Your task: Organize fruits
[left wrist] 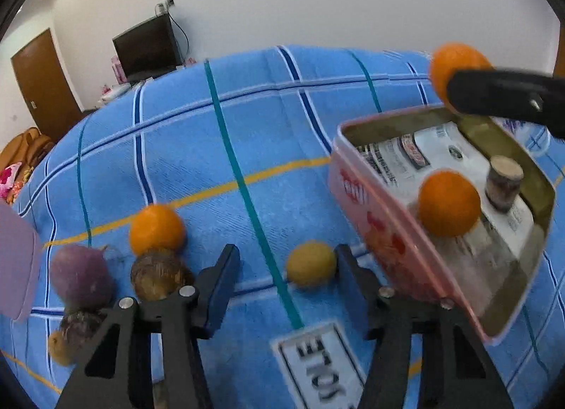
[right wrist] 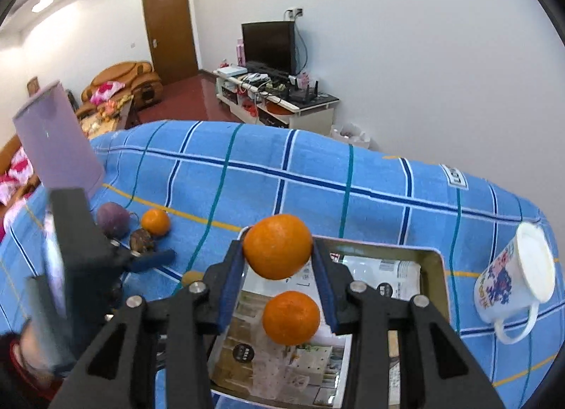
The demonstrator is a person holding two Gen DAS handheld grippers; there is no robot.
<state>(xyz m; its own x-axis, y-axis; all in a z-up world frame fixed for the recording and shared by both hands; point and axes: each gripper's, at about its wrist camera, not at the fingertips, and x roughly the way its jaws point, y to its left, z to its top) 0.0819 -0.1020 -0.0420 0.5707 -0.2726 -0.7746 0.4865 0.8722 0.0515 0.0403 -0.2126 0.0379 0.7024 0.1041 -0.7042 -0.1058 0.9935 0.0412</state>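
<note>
Left of the pink tin, the left gripper hangs with fingers spread wide, a small yellow fruit just beside one. Above the tin, the right gripper pinches an orange; another orange sits inside.

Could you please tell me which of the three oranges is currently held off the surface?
The orange clamped in the right hand-held gripper; one orange lies in the tin, another on the blanket.
</note>
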